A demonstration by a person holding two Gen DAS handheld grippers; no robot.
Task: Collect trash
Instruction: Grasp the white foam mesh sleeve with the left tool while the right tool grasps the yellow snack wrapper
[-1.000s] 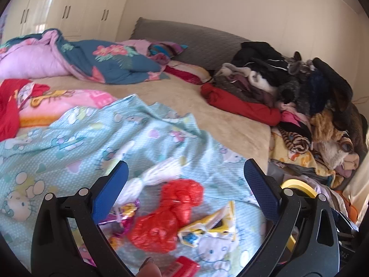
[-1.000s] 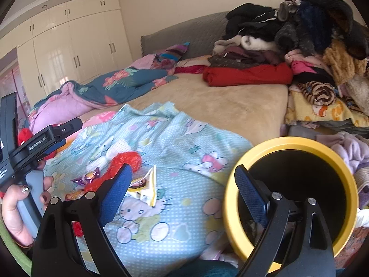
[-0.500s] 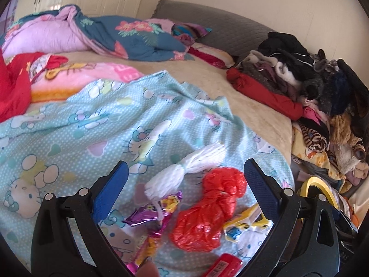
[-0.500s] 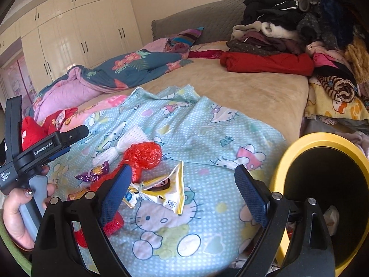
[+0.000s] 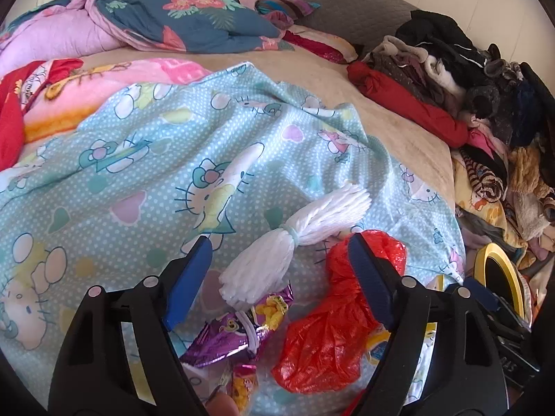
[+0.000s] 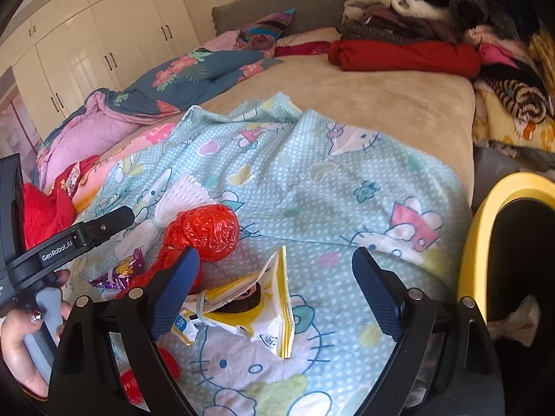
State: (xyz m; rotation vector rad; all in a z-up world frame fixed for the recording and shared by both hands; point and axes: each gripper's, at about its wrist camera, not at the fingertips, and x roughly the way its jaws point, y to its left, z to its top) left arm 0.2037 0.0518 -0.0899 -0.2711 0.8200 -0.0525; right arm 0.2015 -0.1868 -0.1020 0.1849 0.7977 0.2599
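Blue-padded left gripper [image 5: 277, 270] angled down, jaws closing around white foam netting [image 5: 295, 246], right gripper [image 6: 274, 291] wide over yellow wrapper [image 6: 256, 308]

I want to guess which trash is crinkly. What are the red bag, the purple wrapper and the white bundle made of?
Red bag: thin plastic film, glossy and wrinkled, probably crinkly.
Purple wrapper: looks like metallic foil plastic, with mirror-like glints.
White bundle: matte ridged strips tied at the middle, maybe foam netting; hard to tell.

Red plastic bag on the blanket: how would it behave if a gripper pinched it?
The red plastic bag looks thin and crinkled, so probably light and floppy. Its knotted, bunched end might give the firmer hold. The glossy film could slip between the pads.
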